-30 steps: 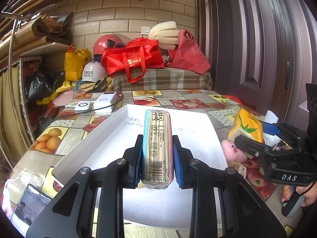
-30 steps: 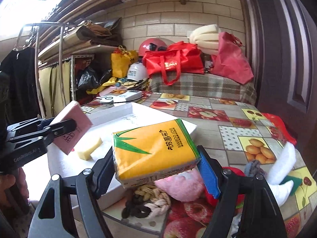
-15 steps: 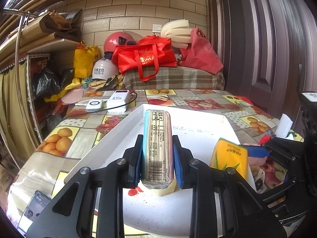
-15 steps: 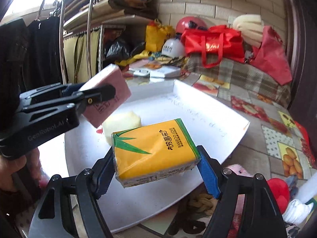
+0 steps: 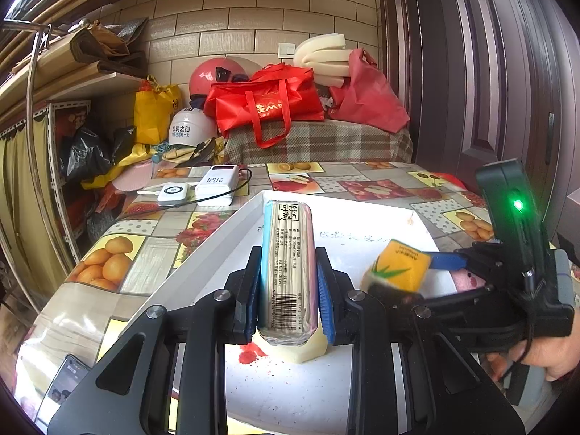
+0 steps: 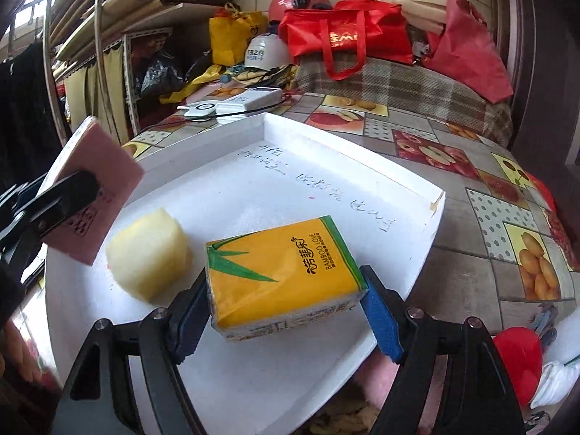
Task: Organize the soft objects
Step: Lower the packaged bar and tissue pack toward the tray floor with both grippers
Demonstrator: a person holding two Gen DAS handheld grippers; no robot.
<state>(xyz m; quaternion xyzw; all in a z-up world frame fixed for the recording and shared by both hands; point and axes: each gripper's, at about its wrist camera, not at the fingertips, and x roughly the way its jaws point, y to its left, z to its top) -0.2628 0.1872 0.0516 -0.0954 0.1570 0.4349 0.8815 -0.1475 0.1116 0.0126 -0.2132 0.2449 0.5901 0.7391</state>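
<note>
Pink pack (image 5: 287, 268) of tissues sits clamped on edge between the blue pads of the left gripper (image 5: 288, 291), held above the near part of the white tray (image 5: 217, 250); from the right wrist view the same pack (image 6: 98, 195) hangs at the tray's left side, tilted, with the black finger across its face. Just under and behind it lies a pale yellow sponge (image 6: 148, 255) on the tray floor, its corner also showing below the pack in the left view (image 5: 311, 348), next to a red stain (image 5: 250, 353). Further right, the yellow pack (image 6: 282, 272) marked "Bamboo Love" is gripped across its width by the right gripper (image 6: 286, 304), low over the tray (image 6: 326, 152); whether its underside touches the floor cannot be told. In the left view that yellow pack (image 5: 398, 264) is blurred, with the right gripper (image 5: 406, 282) reaching in from the right and a hand (image 5: 551, 359) on its handle. Handwriting (image 6: 315, 181) runs across the tray floor beyond the yellow pack. The tray rests on a fruit-print tablecloth (image 5: 119, 253). Right of the tray, something pink and plush (image 5: 467, 281) lies beside its edge, mostly hidden, and a red object (image 6: 518, 359) sits near the lower right corner.
</note>
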